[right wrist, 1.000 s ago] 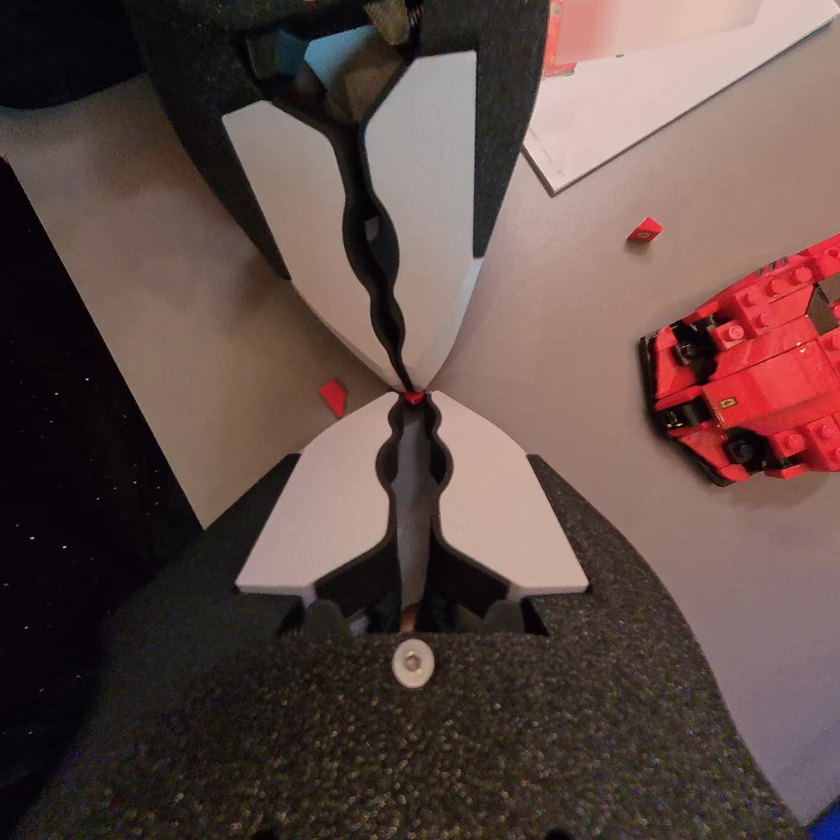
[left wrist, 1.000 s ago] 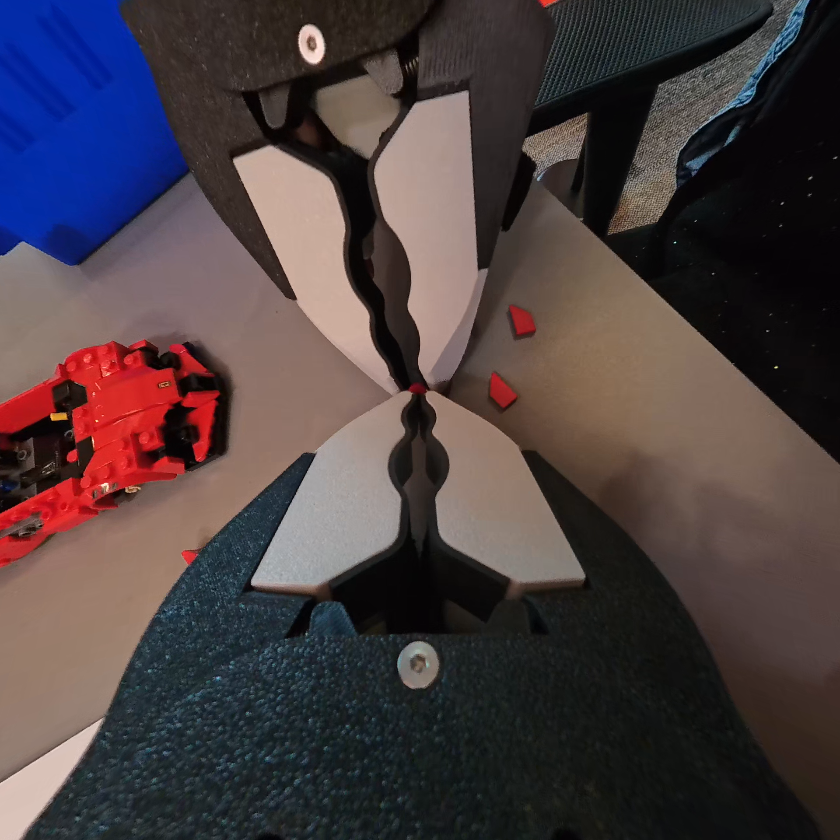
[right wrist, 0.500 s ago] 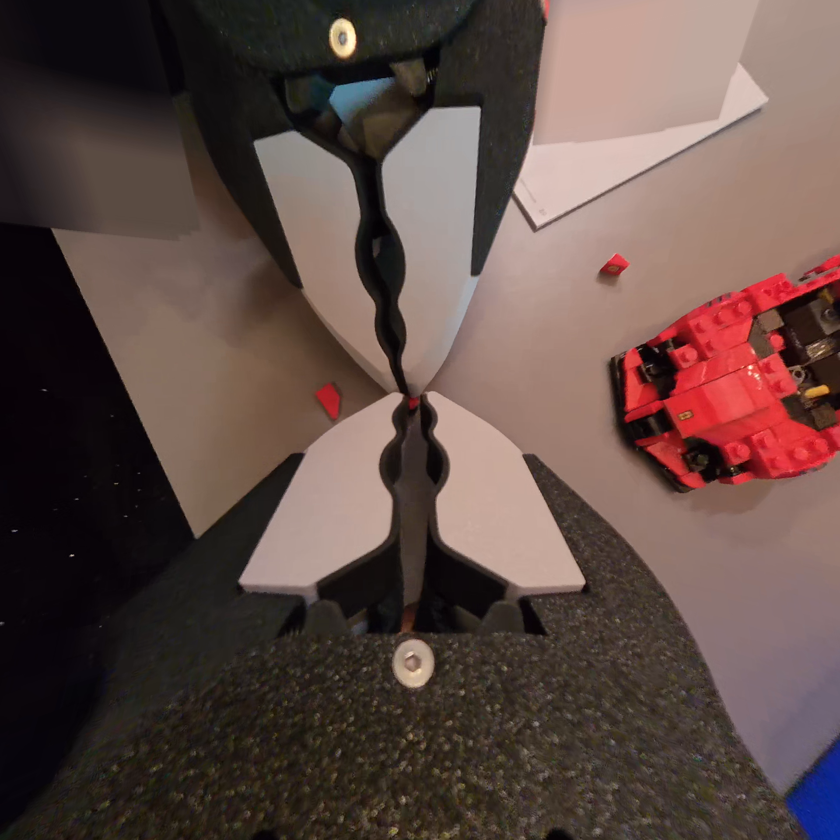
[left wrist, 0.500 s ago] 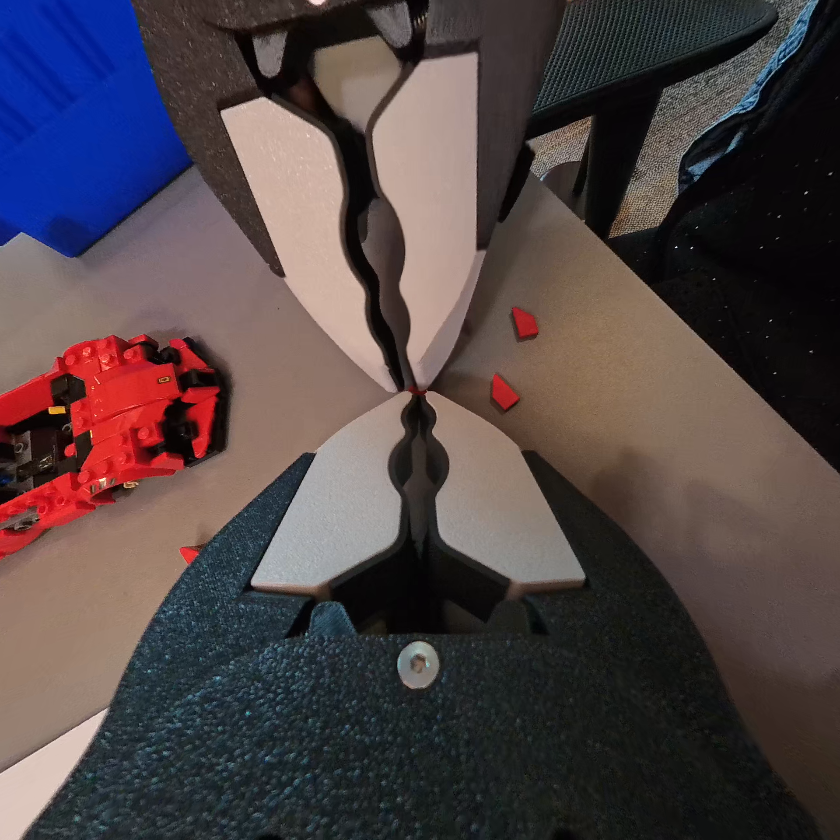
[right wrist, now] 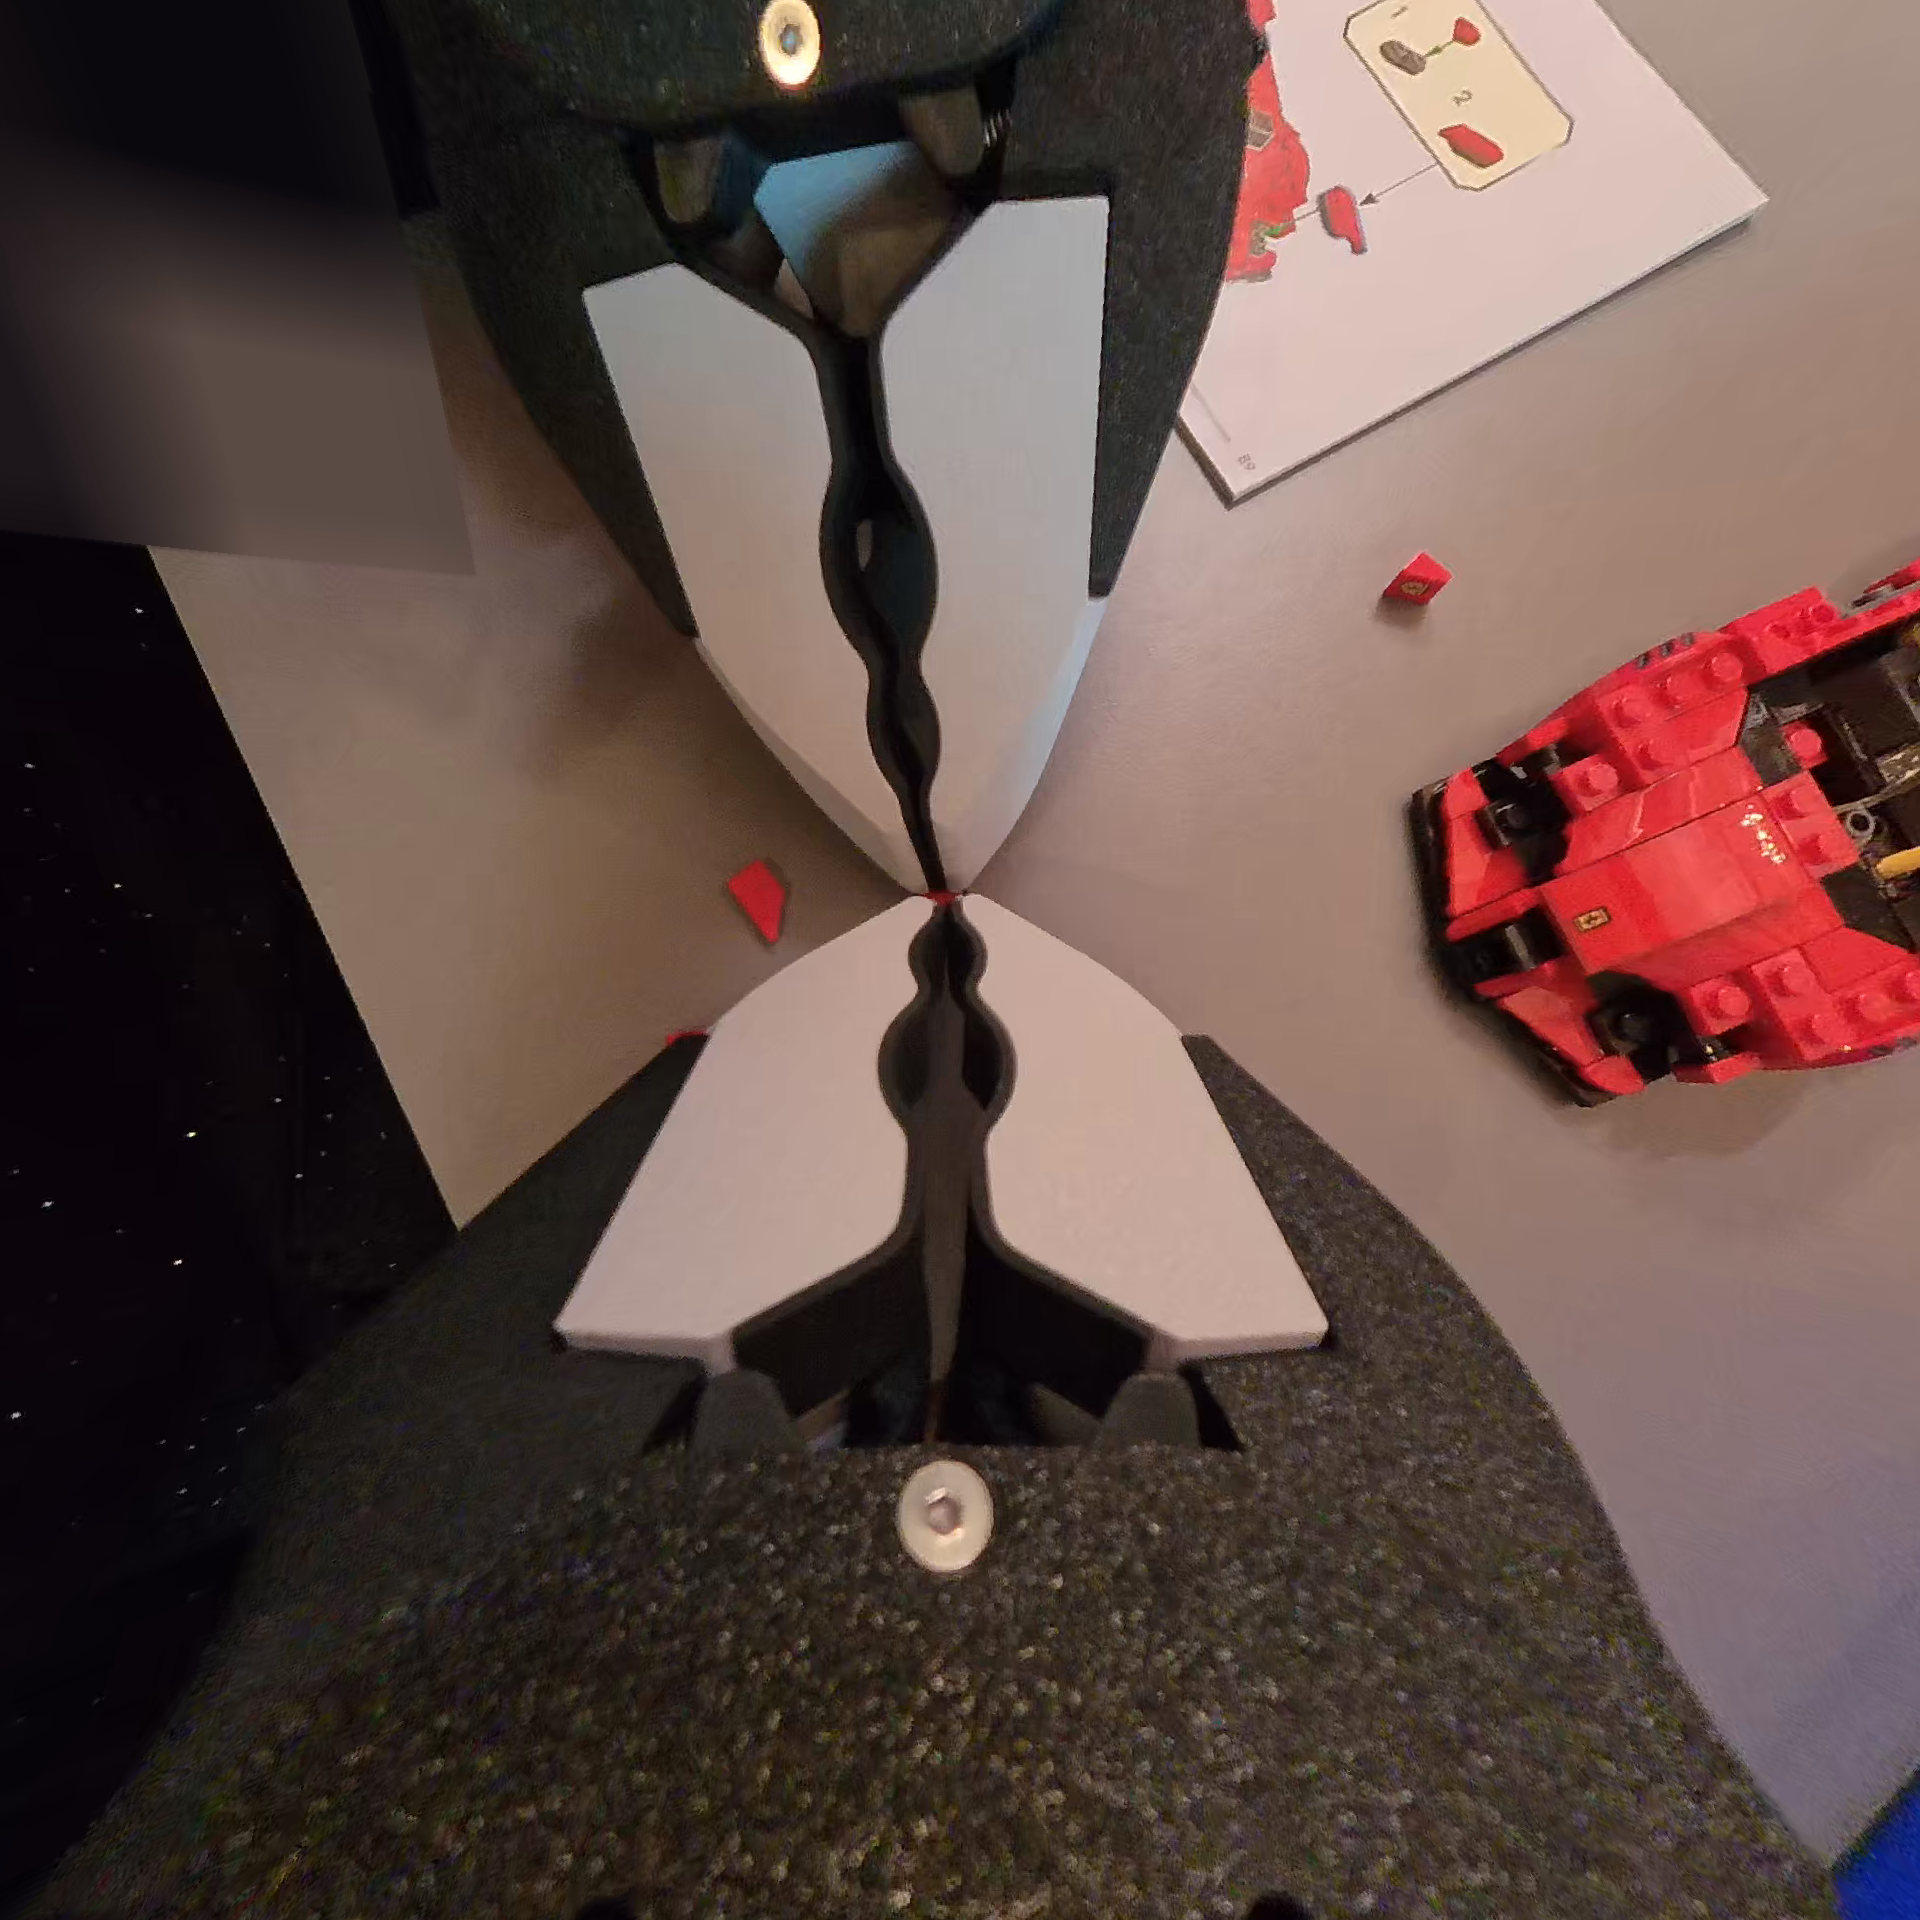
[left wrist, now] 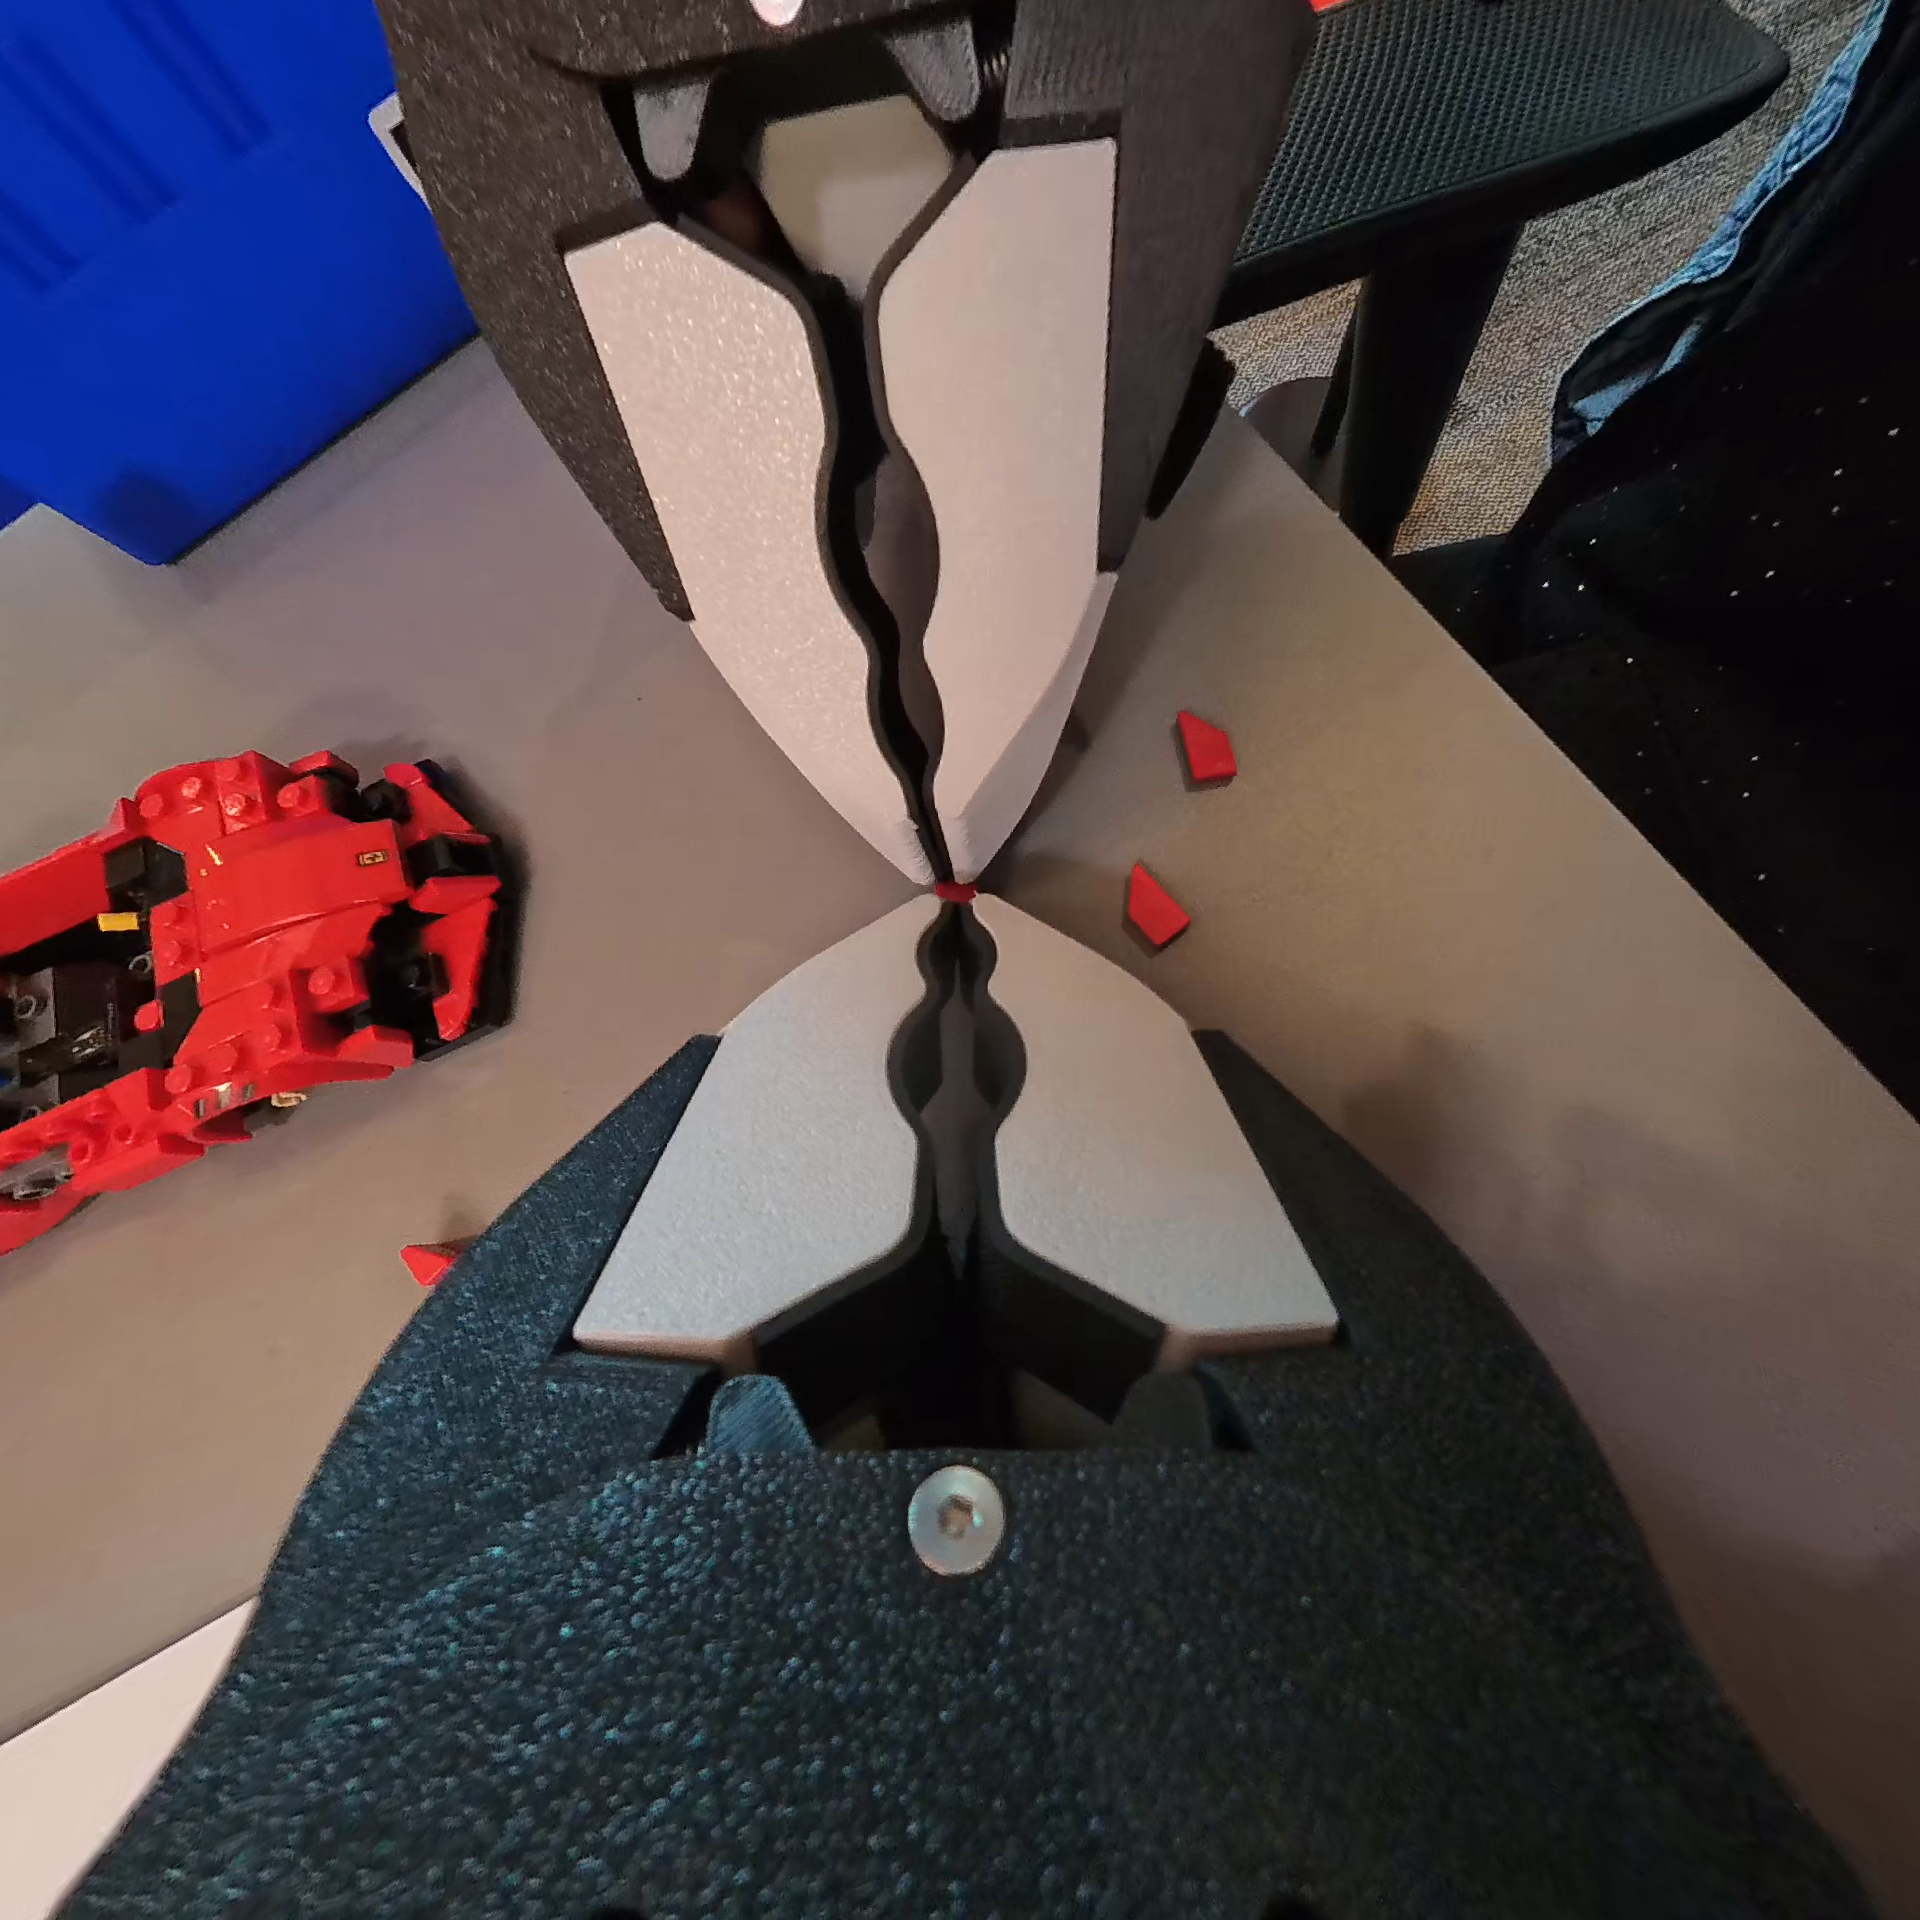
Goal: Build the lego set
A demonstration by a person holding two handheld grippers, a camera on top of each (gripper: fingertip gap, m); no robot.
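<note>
Tip to tip above the table [left wrist: 1558,1195]: the left gripper [left wrist: 954,914] comes up from the bottom of its own view, and the right gripper [left wrist: 940,868] points down at it from the top. Both have their jaws pressed together, no gap at the tips. Between the two pairs of tips sits a tiny red piece [left wrist: 955,890], just a sliver showing. Each set of tips touches it; which gripper actually has it pinched, I cannot tell.

From the right wrist view it's the mirror picture: the right gripper [right wrist: 943,916] below, the left gripper [right wrist: 938,871] above, jaws closed on both, the same red piece [right wrist: 941,895] barely visible at the meeting point.

The car [left wrist: 208,966], red with black parts, lies on the table well left of the grippers in the left view, untouched. In the right view the car [right wrist: 1683,883] sits off to the right.

Loose red bits on the table: a wedge [left wrist: 1155,906] just beside the tips, another wedge [left wrist: 1205,750] a little farther, and a small one [left wrist: 431,1259] at the edge of the left gripper's body. The right view shows a red slope [right wrist: 1415,588] between the car and the instruction sheet [right wrist: 1455,239]. A blue bin [left wrist: 187,260] stands at the far left.
</note>
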